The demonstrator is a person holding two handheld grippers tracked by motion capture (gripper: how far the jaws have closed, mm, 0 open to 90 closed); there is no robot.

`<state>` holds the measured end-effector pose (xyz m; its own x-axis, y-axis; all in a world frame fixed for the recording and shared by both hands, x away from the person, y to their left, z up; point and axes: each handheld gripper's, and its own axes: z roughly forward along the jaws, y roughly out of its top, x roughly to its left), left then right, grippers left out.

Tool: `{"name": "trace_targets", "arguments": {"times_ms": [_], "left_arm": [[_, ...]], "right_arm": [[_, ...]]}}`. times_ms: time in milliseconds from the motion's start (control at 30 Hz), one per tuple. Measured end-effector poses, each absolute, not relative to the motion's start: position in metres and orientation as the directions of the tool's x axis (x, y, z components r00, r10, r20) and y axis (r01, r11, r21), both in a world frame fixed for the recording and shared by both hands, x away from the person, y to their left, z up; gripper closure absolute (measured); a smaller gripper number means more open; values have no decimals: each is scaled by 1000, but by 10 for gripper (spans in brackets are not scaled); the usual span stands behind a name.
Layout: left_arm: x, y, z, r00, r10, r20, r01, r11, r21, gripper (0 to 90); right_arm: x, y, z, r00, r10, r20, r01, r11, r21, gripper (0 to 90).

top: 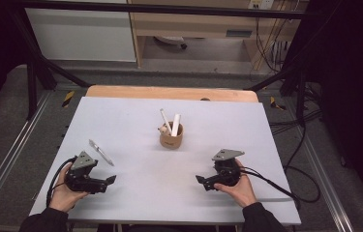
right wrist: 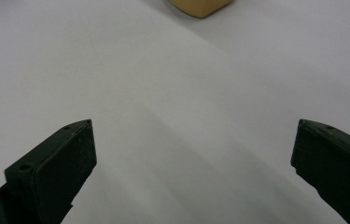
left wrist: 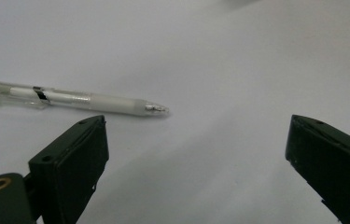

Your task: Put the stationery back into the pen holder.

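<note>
A clear and white pen (top: 101, 152) lies flat on the white table top (top: 135, 121), just beyond my left gripper (top: 107, 182). In the left gripper view the pen (left wrist: 74, 100) rests ahead of the left jaw, tip pointing right. That gripper (left wrist: 196, 140) is open with nothing between its jaws. A tan wooden cup (top: 171, 136) stands mid-table with white pens (top: 171, 122) upright in it. My right gripper (top: 201, 181) rests near the front right, open and empty (right wrist: 193, 140). The cup's base (right wrist: 200, 6) shows at the top of the right gripper view.
The table's wooden far edge (top: 169, 93) lies behind the white top. Black frame bars (top: 38, 67) and cables (top: 305, 140) flank the table. A cable (top: 271, 183) trails from the right gripper across the front right corner.
</note>
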<state>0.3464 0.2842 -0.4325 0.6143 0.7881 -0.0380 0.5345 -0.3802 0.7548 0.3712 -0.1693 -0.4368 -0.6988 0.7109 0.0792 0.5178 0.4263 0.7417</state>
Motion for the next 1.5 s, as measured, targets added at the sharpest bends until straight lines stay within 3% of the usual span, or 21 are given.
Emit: {"name": "trace_targets", "arguments": {"times_ms": [1033,1500], "left_arm": [[338,295,-443,632,774,-46,544,-400,738,36],[338,293,-446,639,768,-46,549,-414,726,31]], "right_arm": [[387,-16,-432,-763,638,109,475,438,763,27],[407,48,-429,-789,605,110,453,450,770,96]]}}
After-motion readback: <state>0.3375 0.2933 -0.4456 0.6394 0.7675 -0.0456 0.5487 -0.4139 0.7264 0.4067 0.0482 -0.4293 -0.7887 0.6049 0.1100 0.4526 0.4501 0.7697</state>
